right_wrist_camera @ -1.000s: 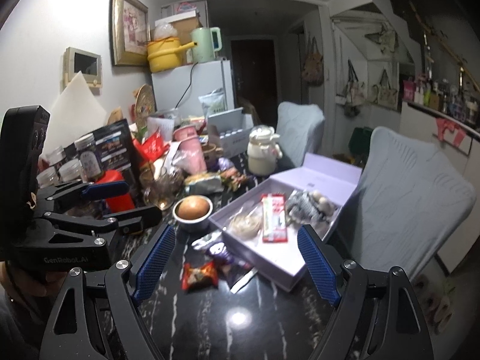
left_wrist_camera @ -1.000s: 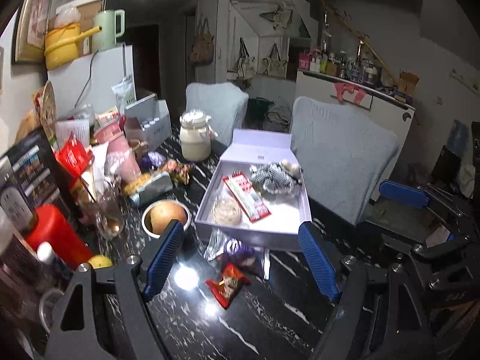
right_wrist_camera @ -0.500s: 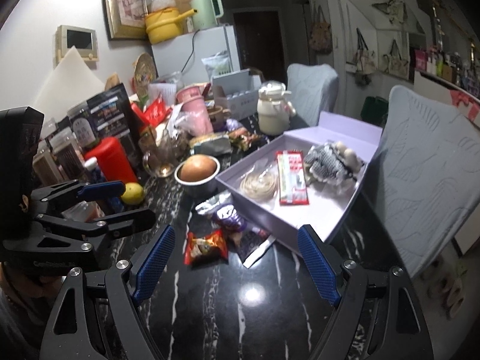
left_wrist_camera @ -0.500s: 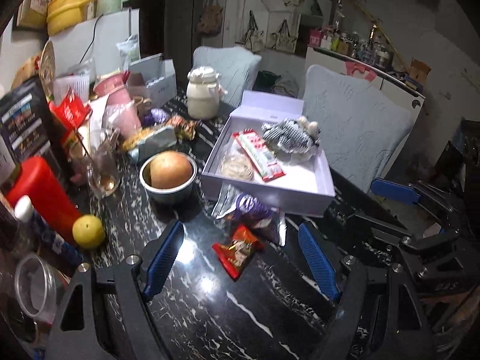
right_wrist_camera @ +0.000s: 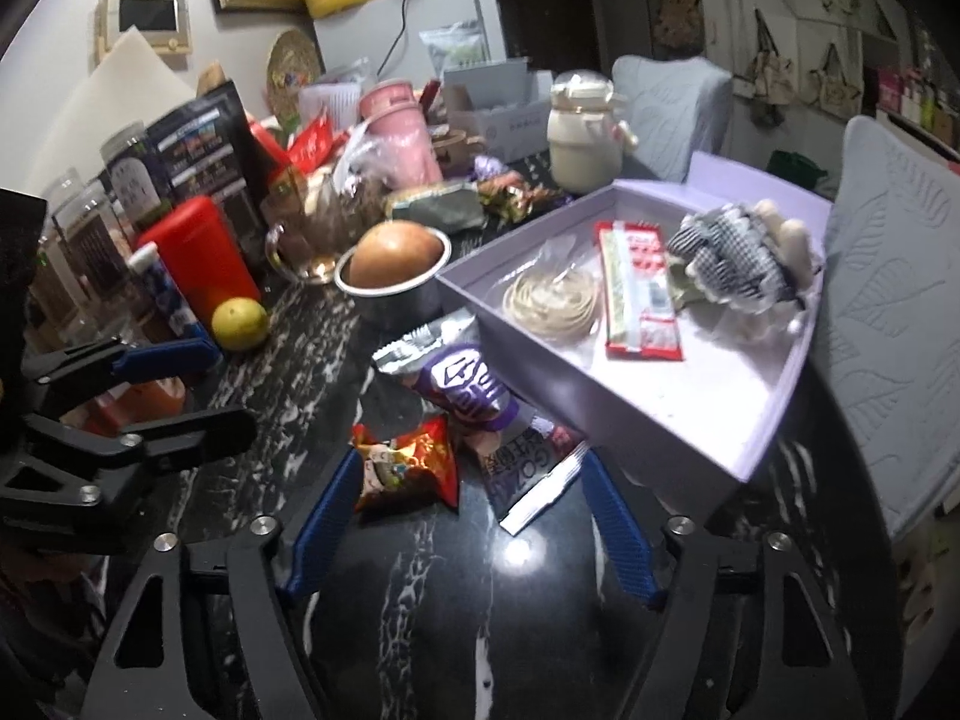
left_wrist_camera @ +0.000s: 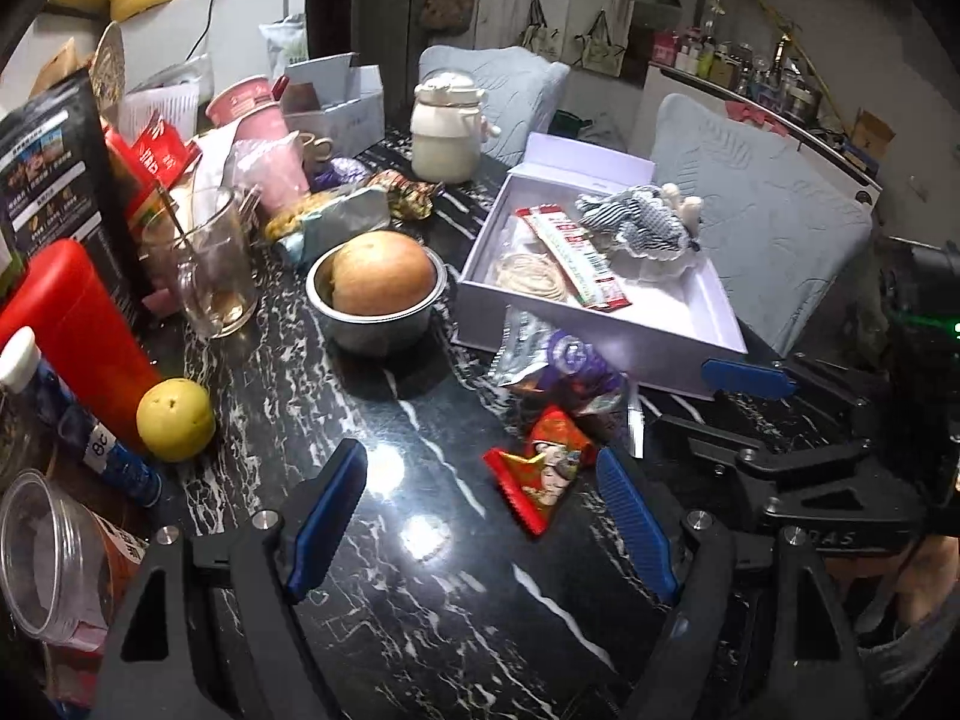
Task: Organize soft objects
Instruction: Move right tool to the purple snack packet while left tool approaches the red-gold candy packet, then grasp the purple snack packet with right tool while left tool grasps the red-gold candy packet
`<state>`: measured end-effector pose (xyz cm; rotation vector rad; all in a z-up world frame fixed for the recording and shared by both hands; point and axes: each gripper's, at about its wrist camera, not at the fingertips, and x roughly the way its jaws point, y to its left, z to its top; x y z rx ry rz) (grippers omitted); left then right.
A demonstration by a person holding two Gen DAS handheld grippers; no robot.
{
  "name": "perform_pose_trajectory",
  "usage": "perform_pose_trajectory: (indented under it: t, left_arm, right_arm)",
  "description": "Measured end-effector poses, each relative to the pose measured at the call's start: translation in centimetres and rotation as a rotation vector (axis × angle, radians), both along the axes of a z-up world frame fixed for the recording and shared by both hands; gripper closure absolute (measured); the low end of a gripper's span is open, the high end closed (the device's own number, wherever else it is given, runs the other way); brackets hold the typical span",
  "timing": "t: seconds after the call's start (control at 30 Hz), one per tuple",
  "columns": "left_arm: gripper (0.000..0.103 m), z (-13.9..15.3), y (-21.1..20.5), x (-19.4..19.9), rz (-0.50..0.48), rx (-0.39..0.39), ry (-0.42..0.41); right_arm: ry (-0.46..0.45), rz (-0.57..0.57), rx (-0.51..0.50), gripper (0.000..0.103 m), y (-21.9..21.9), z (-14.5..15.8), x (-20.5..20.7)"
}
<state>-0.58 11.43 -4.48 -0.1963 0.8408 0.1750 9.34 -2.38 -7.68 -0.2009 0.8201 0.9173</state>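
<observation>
Compared with a second ago, both grippers are seen lower and closer to the black marble table [left_wrist_camera: 456, 594], and the snack packets now fill more of each view. The left gripper [left_wrist_camera: 480, 516] is held with its jaws spread wide and empty; the red snack packet [left_wrist_camera: 537, 480] lies flat on the table just inside its right finger, where earlier it lay well ahead of the fingers. The right gripper [right_wrist_camera: 468, 522] is likewise spread and empty, and the red packet [right_wrist_camera: 405, 468] and the purple packet [right_wrist_camera: 468, 387] are now framed between its fingertips, with a flat dark sachet [right_wrist_camera: 528, 480] beside them. The purple packet [left_wrist_camera: 564, 363] rests against the near wall of the lavender box [left_wrist_camera: 600, 336]. Inside the box, the checked soft toy [right_wrist_camera: 738, 255] lies at the far end, beside a long red-and-white packet [right_wrist_camera: 639, 288] and a clear bag of noodles [right_wrist_camera: 552, 300]. The metal bowl holding a round bun [left_wrist_camera: 381, 276] stands just left of the box.
</observation>
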Motion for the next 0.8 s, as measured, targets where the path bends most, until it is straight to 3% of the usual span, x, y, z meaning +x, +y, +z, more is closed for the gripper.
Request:
perform_pose_trajectory:
  t: [0.47,0.53,0.6,0.8]
  left_arm:
    - [0.024,-2.5,2.2,2.6,0.006,-0.066,0.048]
    - [0.024,-2.8,2.3,2.8,0.009,-0.069,0.056]
    - [0.024,-3.0,2.4,2.9,0.009,-0.078,0.060]
    - [0.024,-3.0,2.4,3.1,-0.013,-0.118,0.045]
  right_arm:
    - [0.008,0.056,-0.062,0.041,4.0,-2.9,3.5]
    - [0.014,0.066,-0.073,0.046,4.4,-3.3,3.9]
    - [0.023,0.076,-0.084,0.060,4.7,-3.7,4.1]
    - [0.025,0.094,-0.095,0.072,4.5,-3.6,3.4]
